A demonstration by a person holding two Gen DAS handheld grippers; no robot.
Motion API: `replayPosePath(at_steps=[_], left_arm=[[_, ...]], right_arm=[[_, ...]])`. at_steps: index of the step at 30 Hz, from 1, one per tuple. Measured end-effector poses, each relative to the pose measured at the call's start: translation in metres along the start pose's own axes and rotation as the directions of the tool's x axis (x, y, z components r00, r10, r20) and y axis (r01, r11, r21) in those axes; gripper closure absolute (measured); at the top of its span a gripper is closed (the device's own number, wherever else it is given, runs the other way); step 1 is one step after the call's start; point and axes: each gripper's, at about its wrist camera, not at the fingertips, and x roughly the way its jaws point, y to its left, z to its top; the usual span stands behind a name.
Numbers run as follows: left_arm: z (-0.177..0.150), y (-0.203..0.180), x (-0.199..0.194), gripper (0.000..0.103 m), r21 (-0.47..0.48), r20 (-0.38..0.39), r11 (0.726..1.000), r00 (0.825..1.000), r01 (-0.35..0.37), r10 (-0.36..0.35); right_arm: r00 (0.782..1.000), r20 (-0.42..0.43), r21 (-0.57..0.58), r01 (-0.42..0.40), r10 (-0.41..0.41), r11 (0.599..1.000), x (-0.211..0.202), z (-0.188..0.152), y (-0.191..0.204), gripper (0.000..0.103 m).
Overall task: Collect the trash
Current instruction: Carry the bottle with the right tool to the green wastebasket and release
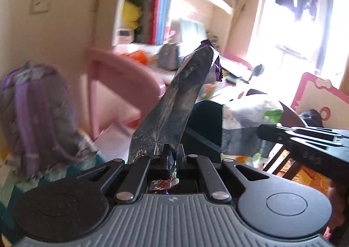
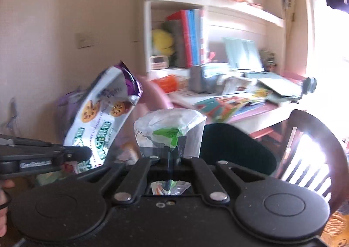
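Note:
My left gripper [image 1: 172, 152] is shut on the lower end of a foil cookie bag [image 1: 174, 103], which stands up from the jaws with its silver inside and purple edge showing. In the right wrist view the same bag [image 2: 102, 116] shows its white printed face with cookies, with the left gripper [image 2: 88, 153] pinching it from the left. My right gripper [image 2: 172, 152] is shut on a clear plastic wrapper [image 2: 170, 127] with green print. That wrapper [image 1: 246, 125] and the right gripper [image 1: 261, 133] appear at the right of the left wrist view. Both pieces hang in the air.
A dark rounded thing [image 2: 231, 144] sits just behind the wrapper. A pink chair [image 1: 122, 81] and a purple backpack [image 1: 37, 111] stand at the left. Behind are a cluttered desk [image 2: 240, 98], bookshelves [image 2: 187, 37] and a dark wooden chair [image 2: 309, 151] at the right.

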Motion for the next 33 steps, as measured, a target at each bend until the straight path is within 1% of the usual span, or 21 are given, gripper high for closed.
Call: replayPosePath(at_steps=[5, 6, 10, 14, 17, 20, 23, 25, 26, 30, 31, 33], left_arm=[[0.028, -0.041, 0.035, 0.099, 0.054, -0.012, 0.997, 0.999, 0.052, -0.051], [0.030, -0.050, 0.043, 0.099, 0.061, -0.019, 0.996, 0.998, 0.060, -0.059], [0.039, -0.076, 0.076, 0.099, 0.073, -0.053, 0.993, 0.995, 0.092, -0.088], [0.040, -0.094, 0.111, 0.099, 0.083, -0.100, 0.992, 0.991, 0.098, -0.090], [0.036, -0.102, 0.141, 0.099, 0.089, -0.165, 0.993, 0.984, 0.084, -0.068], [0.030, -0.102, 0.167, 0.099, 0.095, -0.239, 0.993, 0.970, 0.071, -0.047], [0.024, -0.102, 0.190, 0.098, 0.103, -0.320, 0.993, 0.947, 0.065, -0.029], [0.023, -0.102, 0.203, 0.099, 0.102, -0.356, 0.993, 0.934, 0.058, -0.018], [0.022, -0.101, 0.208, 0.099, 0.109, -0.376, 0.992, 0.926, 0.055, -0.010], [0.022, -0.103, 0.223, 0.099, 0.146, -0.423, 0.989, 0.906, 0.036, 0.029], [0.022, -0.102, 0.226, 0.099, 0.148, -0.433, 0.988, 0.901, 0.035, 0.033], [0.021, -0.102, 0.230, 0.099, 0.144, -0.458, 0.989, 0.888, 0.040, 0.031]], right_arm=[[0.997, -0.006, 0.039, 0.080, -0.080, 0.996, 0.023, 0.007, -0.040, 0.103], [0.995, -0.008, 0.044, 0.096, -0.095, 0.994, 0.019, 0.006, -0.045, 0.103], [0.990, -0.033, 0.048, 0.136, -0.134, 0.990, 0.039, 0.002, -0.066, 0.103], [0.987, -0.073, 0.044, 0.148, -0.145, 0.988, 0.058, -0.007, -0.078, 0.103], [0.983, -0.120, 0.044, 0.147, -0.140, 0.988, 0.078, -0.012, -0.087, 0.103], [0.976, -0.167, 0.034, 0.150, -0.143, 0.988, 0.091, -0.019, -0.092, 0.103], [0.967, -0.216, 0.026, 0.146, -0.137, 0.989, 0.104, -0.022, -0.097, 0.103], [0.959, -0.251, 0.021, 0.140, -0.131, 0.990, 0.113, -0.023, -0.100, 0.103], [0.956, -0.262, 0.022, 0.140, -0.130, 0.990, 0.116, -0.024, -0.101, 0.099], [0.945, -0.304, 0.019, 0.134, -0.122, 0.991, 0.127, -0.025, -0.102, 0.092], [0.941, -0.313, 0.018, 0.138, -0.125, 0.990, 0.128, -0.026, -0.102, 0.089], [0.939, -0.320, 0.013, 0.137, -0.126, 0.990, 0.129, -0.026, -0.104, 0.086]])
